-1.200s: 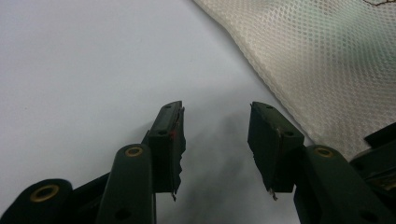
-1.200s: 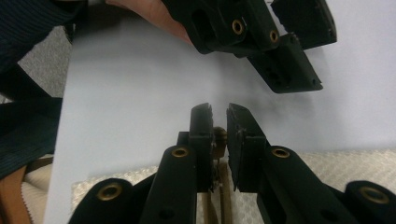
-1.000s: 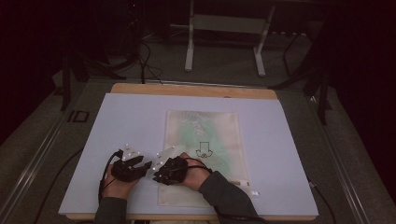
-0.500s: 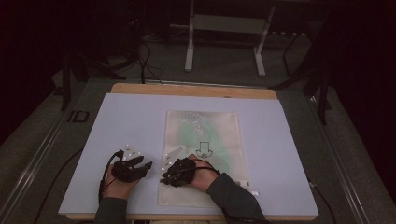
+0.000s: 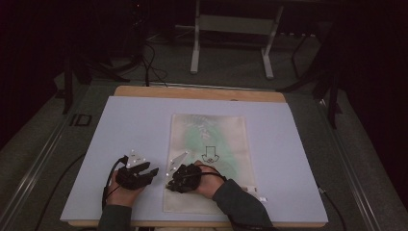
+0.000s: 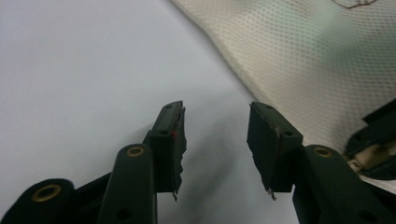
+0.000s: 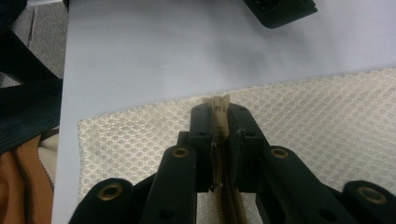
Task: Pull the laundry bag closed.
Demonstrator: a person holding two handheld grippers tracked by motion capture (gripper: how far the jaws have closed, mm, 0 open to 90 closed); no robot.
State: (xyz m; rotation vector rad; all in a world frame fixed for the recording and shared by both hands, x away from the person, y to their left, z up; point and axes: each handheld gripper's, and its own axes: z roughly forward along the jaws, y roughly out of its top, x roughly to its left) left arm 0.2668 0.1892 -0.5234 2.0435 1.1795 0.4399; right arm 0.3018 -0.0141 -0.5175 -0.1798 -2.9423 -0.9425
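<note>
While the person's two forearms come in from the near edge of the pale lilac table top (image 5: 144,120), the flat cream-coloured mesh bag (image 5: 211,144), printed with a green wash and a small dark outline drawing, lies on the right half of the board, its long side running away from the person. The right gripper (image 7: 218,114) sits at the bag's near left edge, low on the fabric. Its jaws have just been closing and now stand pressed together on the beige fabric zipper tab (image 7: 219,103), which pokes out between the tips; the zipper's teeth run back under the jaws along the mesh. The left gripper (image 6: 215,140) rests just beside the bag on the bare board, its jaws parted with nothing between them, tips pointing toward the bag's edge. In the high view the left gripper (image 5: 139,174) appears to lie on the board, though the dim light leaves that uncertain.
</note>
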